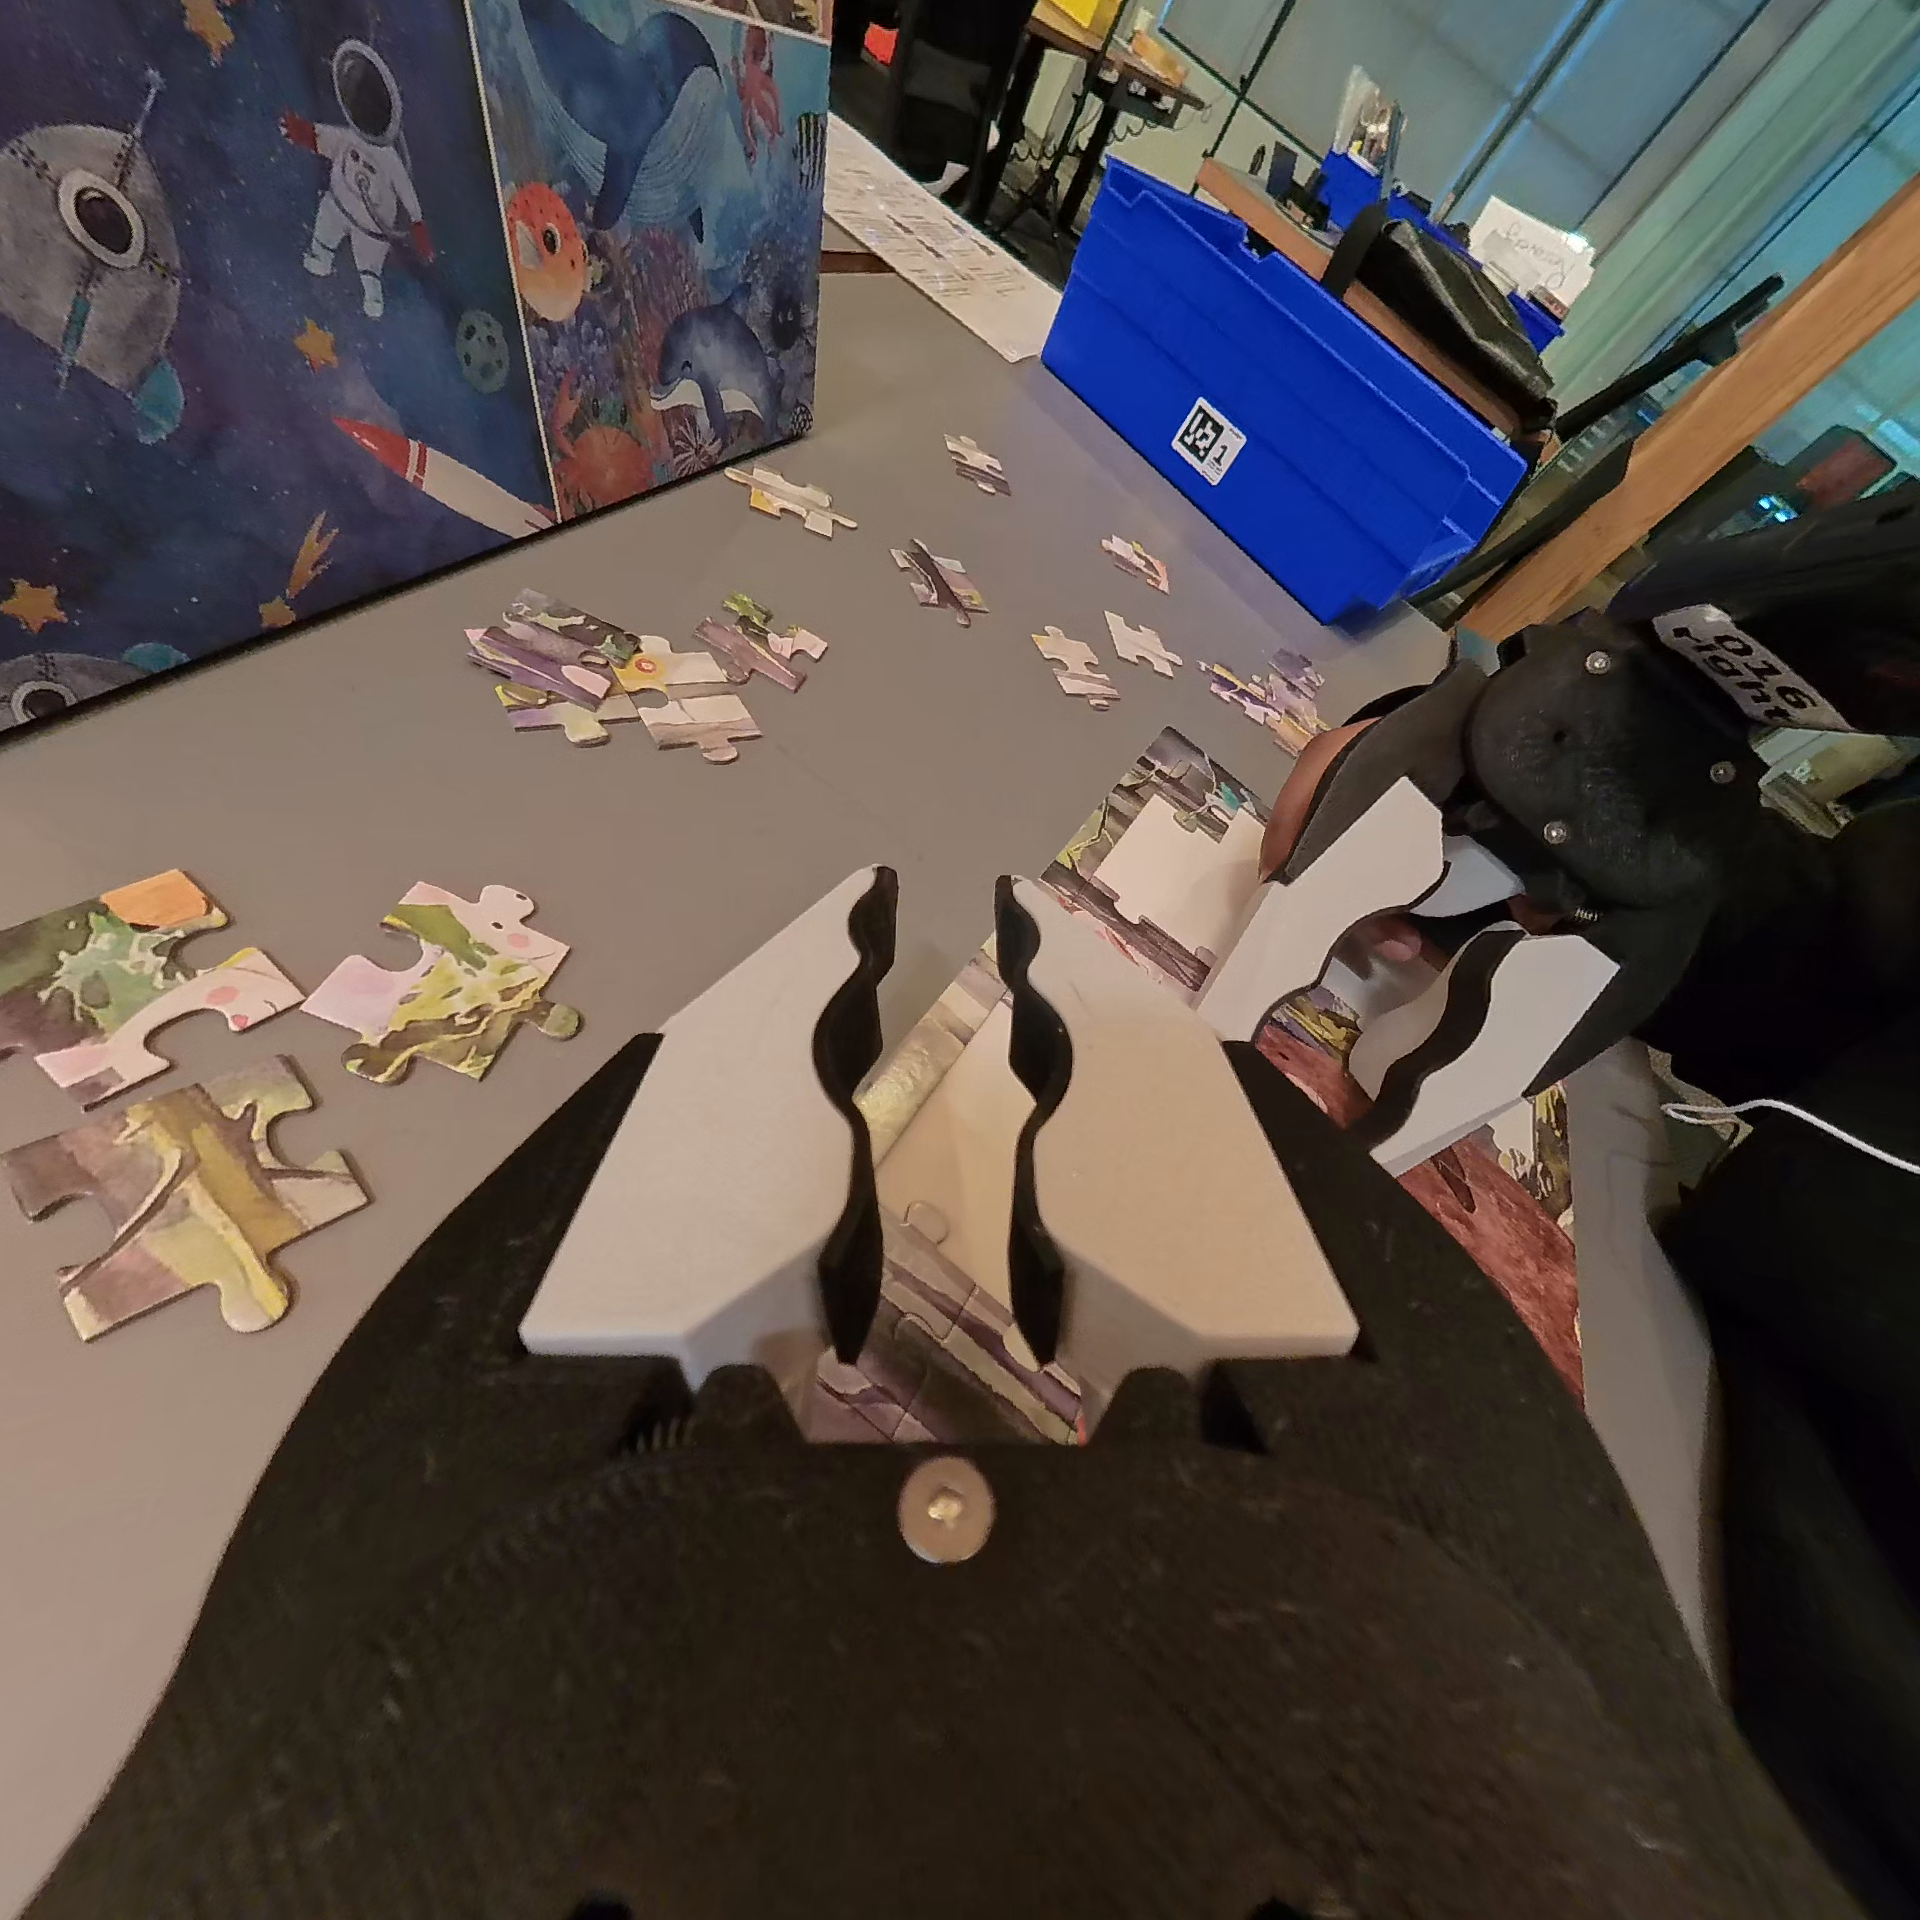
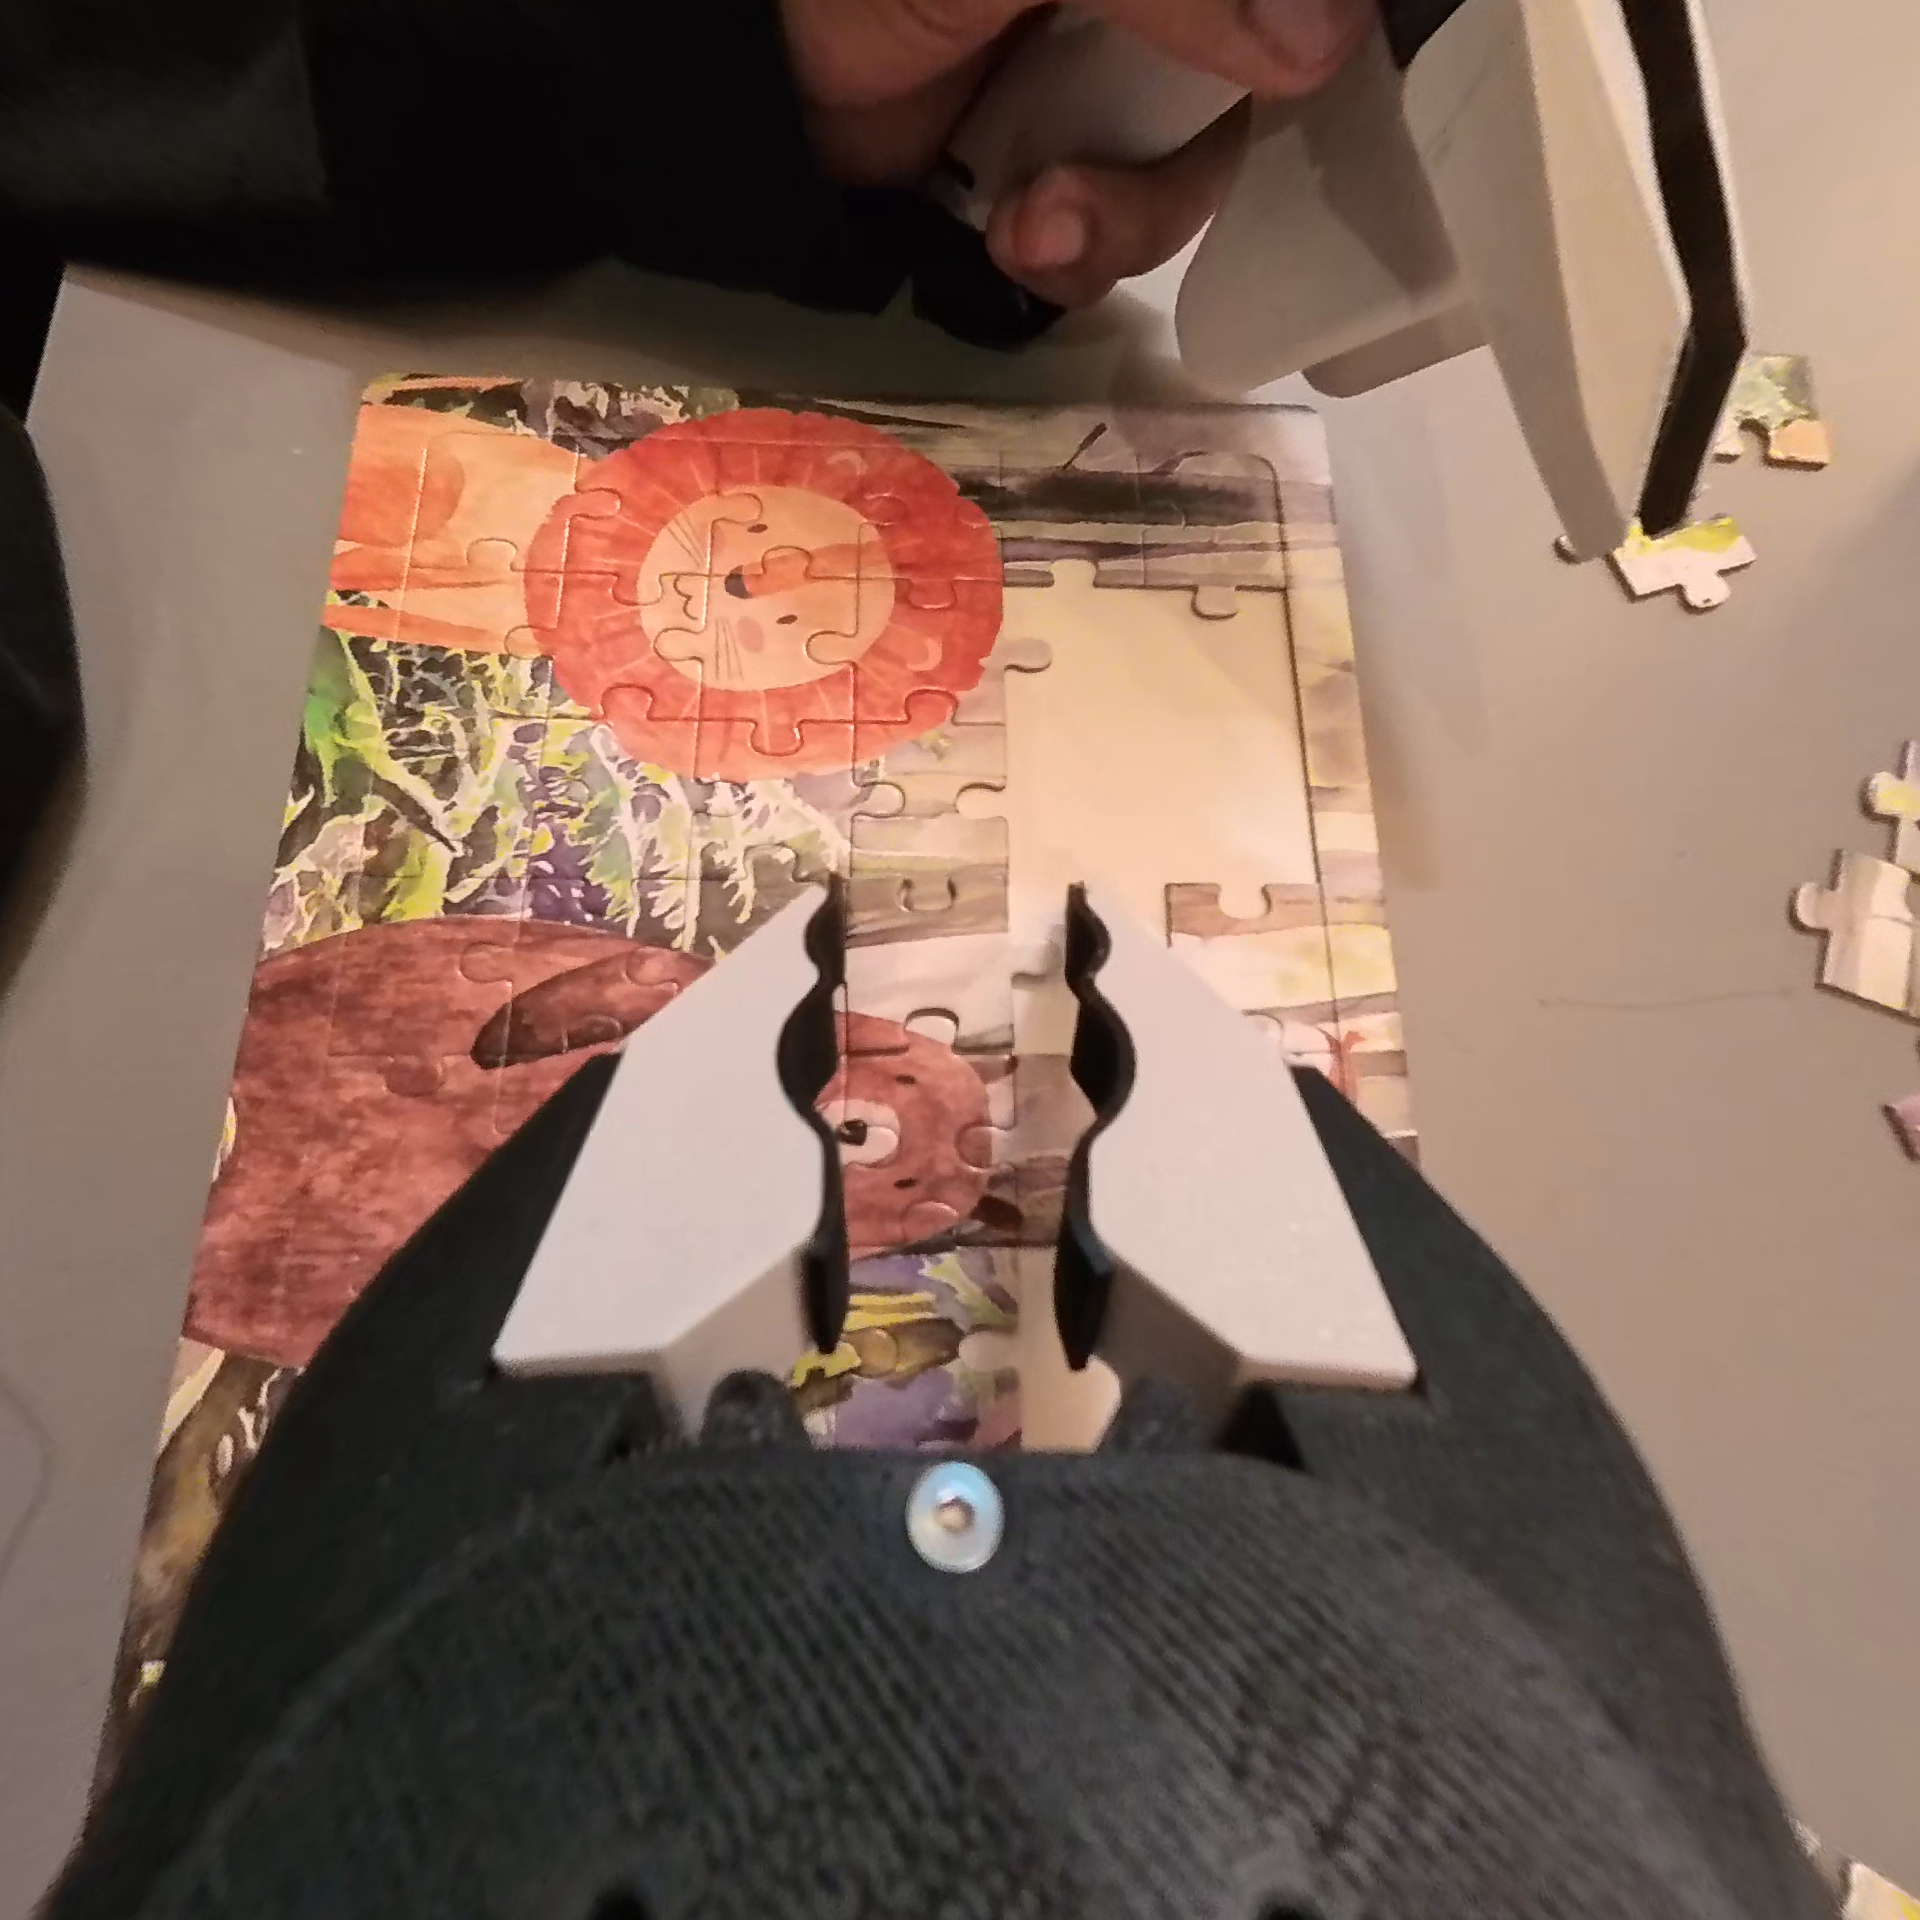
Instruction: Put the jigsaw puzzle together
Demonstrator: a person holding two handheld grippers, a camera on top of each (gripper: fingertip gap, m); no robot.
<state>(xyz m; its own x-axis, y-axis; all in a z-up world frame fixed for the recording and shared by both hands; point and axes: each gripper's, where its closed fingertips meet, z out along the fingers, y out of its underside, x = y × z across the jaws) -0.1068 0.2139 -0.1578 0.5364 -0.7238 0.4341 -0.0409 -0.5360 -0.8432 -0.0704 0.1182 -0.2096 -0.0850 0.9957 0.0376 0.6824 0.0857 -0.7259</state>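
A: Where's the puzzle?

B: Flat on the grey bench, directly under the right gripper. The lion and a brown animal are assembled; a bare patch remains right of the lion, ahead of the right jaws.

A: And those jaws?

B: Apart, holding nothing, hovering over the brown animal's head. The left gripper is over the puzzle's edge, its jaws also parted and empty.

A: Loose pieces?

B: Three large ones left of the puzzle and a small cluster beyond it, more scattered towards a blue bin. A picture box stands behind the cluster.
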